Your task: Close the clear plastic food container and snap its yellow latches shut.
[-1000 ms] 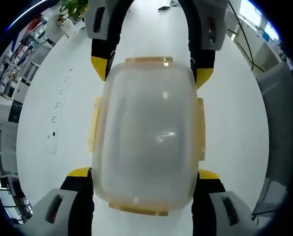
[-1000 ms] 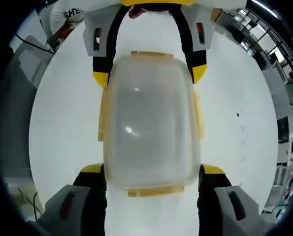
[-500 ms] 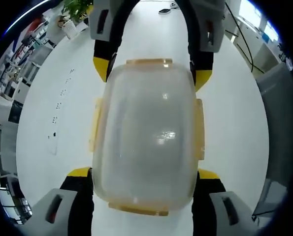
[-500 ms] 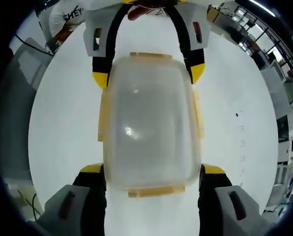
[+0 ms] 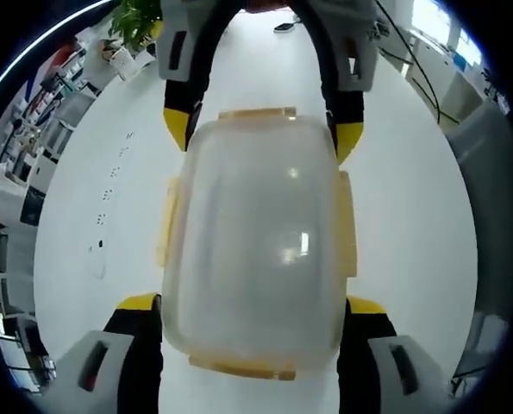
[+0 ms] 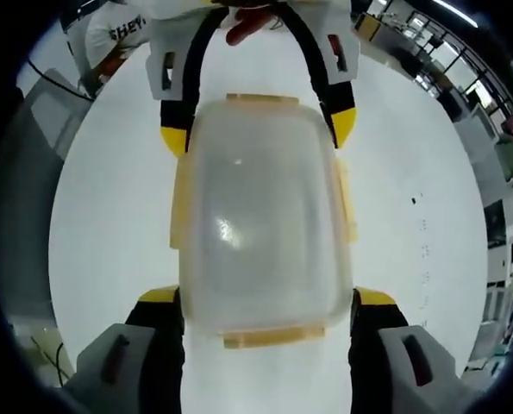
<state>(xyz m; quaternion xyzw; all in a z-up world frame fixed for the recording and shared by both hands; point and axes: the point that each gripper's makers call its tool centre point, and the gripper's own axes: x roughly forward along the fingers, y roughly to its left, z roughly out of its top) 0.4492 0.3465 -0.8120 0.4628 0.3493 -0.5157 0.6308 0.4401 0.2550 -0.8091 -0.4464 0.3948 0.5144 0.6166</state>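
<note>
Two grippers bracket the lidded container (image 5: 254, 250) on the white table (image 5: 411, 216).
Left gripper (image 5: 252, 304) and right gripper (image 6: 266, 295) straddle its ends, jaws spread wide, gripping nothing; uneven pressing could pop a yellow latch (image 6: 260, 335).

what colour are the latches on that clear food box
Yellow-orange latches around the box lid, clearest in the right gripper view.

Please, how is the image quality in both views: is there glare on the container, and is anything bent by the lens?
Left gripper view: small white glare spots on the container lid; the white table is bright, almost washed out; the room's edges curve from fisheye distortion. Right gripper view: similar small highlights on the container, and the background shelves look bent and soft.
</note>
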